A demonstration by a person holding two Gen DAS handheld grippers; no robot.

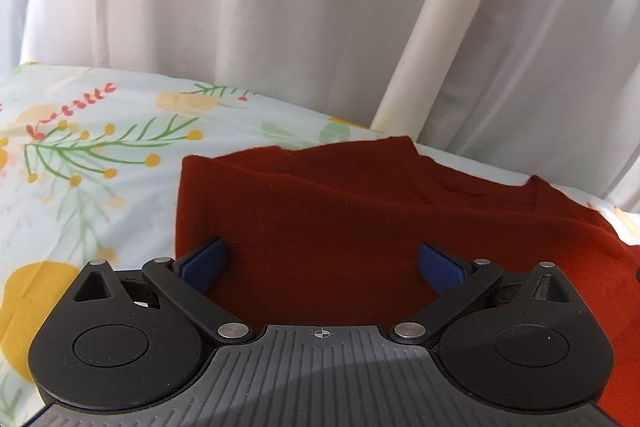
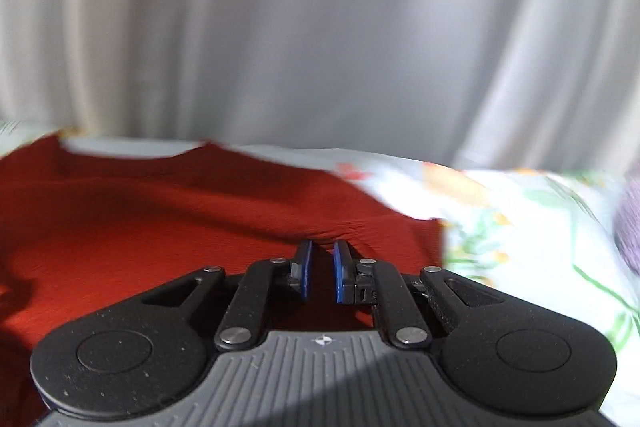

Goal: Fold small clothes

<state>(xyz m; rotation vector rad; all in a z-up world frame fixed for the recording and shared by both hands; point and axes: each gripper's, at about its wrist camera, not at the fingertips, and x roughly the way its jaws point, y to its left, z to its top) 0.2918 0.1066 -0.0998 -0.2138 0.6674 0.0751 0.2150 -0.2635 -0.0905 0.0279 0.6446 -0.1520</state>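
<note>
Now left gripper (image 1: 322, 259) wide, red garment (image 1: 320, 219) between

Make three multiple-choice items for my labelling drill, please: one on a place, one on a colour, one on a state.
1. The red garment lies on:
A. floral bedsheet
B. wooden floor
C. metal tray

2. The gripper pads are:
A. green
B. blue
C. white

3. The left gripper is:
A. shut on a sock
B. out of view
C. open

Answers:
A, the floral bedsheet shows around the garment.
B, the pads are blue.
C, its pads stand wide apart over the cloth, unlike the nearly closed right gripper.
</note>
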